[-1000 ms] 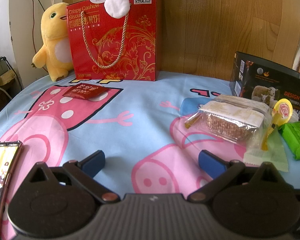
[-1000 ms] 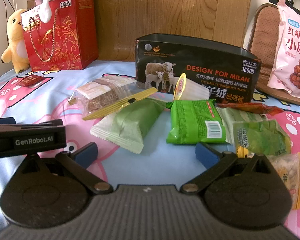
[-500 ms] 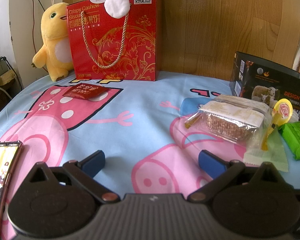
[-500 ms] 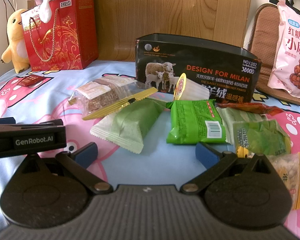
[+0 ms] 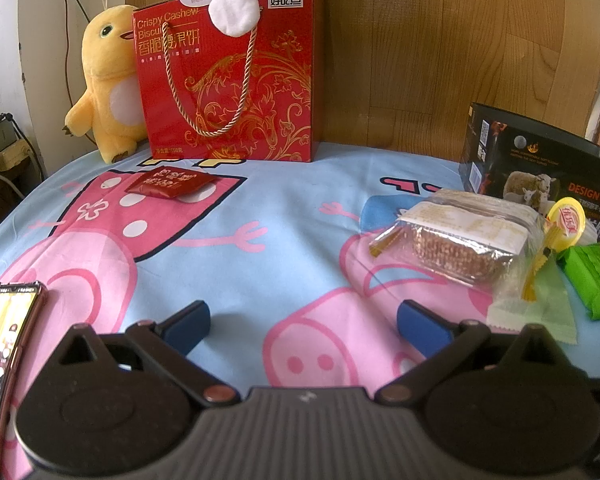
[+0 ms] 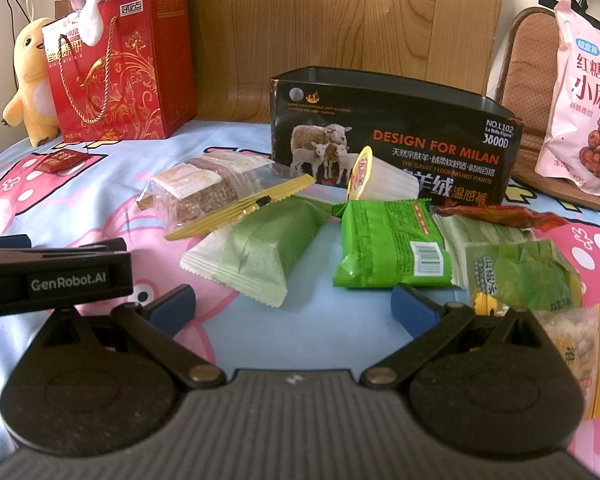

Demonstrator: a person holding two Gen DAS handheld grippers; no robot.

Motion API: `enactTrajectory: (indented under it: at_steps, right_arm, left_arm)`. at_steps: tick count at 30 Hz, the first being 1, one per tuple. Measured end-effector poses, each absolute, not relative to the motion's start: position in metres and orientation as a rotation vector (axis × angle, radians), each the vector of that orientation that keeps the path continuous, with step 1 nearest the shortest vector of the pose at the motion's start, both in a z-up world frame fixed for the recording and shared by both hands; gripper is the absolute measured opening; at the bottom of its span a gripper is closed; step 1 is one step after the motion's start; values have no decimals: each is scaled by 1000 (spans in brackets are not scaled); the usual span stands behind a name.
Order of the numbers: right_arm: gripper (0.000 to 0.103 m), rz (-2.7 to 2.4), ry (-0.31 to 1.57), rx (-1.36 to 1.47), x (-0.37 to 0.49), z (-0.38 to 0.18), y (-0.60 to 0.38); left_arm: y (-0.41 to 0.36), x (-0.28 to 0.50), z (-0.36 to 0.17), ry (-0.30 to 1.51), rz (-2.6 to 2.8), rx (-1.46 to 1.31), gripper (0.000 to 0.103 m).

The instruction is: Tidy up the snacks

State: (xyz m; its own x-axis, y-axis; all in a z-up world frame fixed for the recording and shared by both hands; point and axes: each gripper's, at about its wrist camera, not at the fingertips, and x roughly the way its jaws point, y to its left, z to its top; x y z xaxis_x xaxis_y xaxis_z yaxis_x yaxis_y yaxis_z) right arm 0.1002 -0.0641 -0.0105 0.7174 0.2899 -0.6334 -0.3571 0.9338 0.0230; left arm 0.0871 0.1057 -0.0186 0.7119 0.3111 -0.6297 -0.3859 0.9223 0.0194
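Observation:
Snacks lie on a cartoon-pig bedsheet in front of an open black box (image 6: 396, 136). They include a clear-wrapped cake (image 6: 208, 192), a pale green packet (image 6: 260, 252), a bright green packet (image 6: 392, 248), a jelly cup (image 6: 380, 180), a red-orange stick (image 6: 496, 216) and more green packets (image 6: 520, 272). A small red packet (image 5: 168, 182) lies alone near the red gift box. My right gripper (image 6: 292, 308) is open and empty, just short of the green packets. My left gripper (image 5: 304, 320) is open and empty over bare sheet, left of the cake (image 5: 456, 240).
A red gift box (image 5: 228, 76) and a yellow plush toy (image 5: 104, 80) stand at the wooden headboard. A phone (image 5: 0, 344) lies at the left. A pink snack bag (image 6: 584, 96) leans on a chair at the right. The left gripper's body (image 6: 56, 276) shows beside the right one.

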Motion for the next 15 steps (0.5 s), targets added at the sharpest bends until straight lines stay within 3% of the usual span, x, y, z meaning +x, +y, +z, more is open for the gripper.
enactTrajectory:
  at_steps: [8,15]
  right_arm:
    - [103,358,684,-104,100,-10,-64]
    - [103,382,680,-120,96,-11,-63]
  left_arm:
    - [104,85,-19,682,406,-128,103]
    - [100,35,-15,590,450,-302,103]
